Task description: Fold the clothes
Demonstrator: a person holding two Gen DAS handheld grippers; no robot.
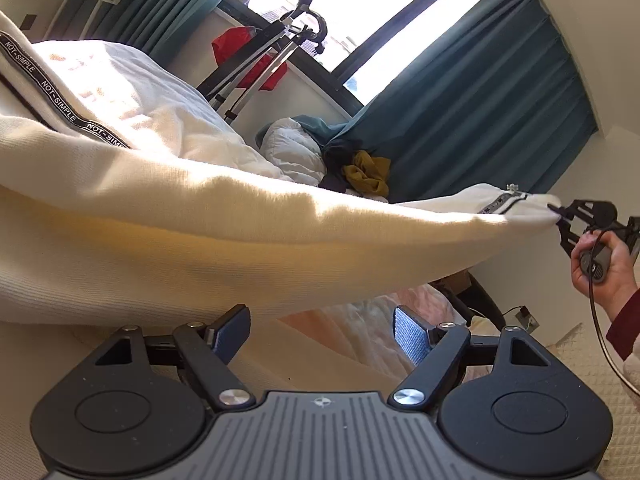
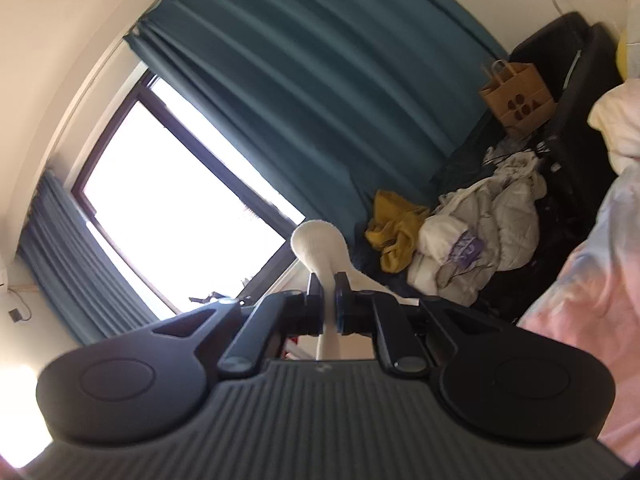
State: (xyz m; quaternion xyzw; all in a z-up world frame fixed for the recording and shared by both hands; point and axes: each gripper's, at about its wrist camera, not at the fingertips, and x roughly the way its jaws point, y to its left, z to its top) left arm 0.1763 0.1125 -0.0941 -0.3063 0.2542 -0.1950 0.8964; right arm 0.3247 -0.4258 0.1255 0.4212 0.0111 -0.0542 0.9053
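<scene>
Right gripper [image 2: 329,300] clamped on garment [image 1: 240,216] corner, raised; left gripper [image 1: 322,334] jaws apart, empty (just below cloth). Advise: left should pinch the opposite edge, keeping cloth taut.

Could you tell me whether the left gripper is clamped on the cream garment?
No, the left gripper stands open with nothing between its pads, below the cream garment.

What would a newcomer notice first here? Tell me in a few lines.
First, the cream garment stretched across the middle of the left wrist view, its black lettered stripe running along the upper left. At far right its corner is pinched shut in the right hand-held gripper, while the left hand-held gripper waits open and empty below it. Behind, teal curtains frame a bright window.
</scene>
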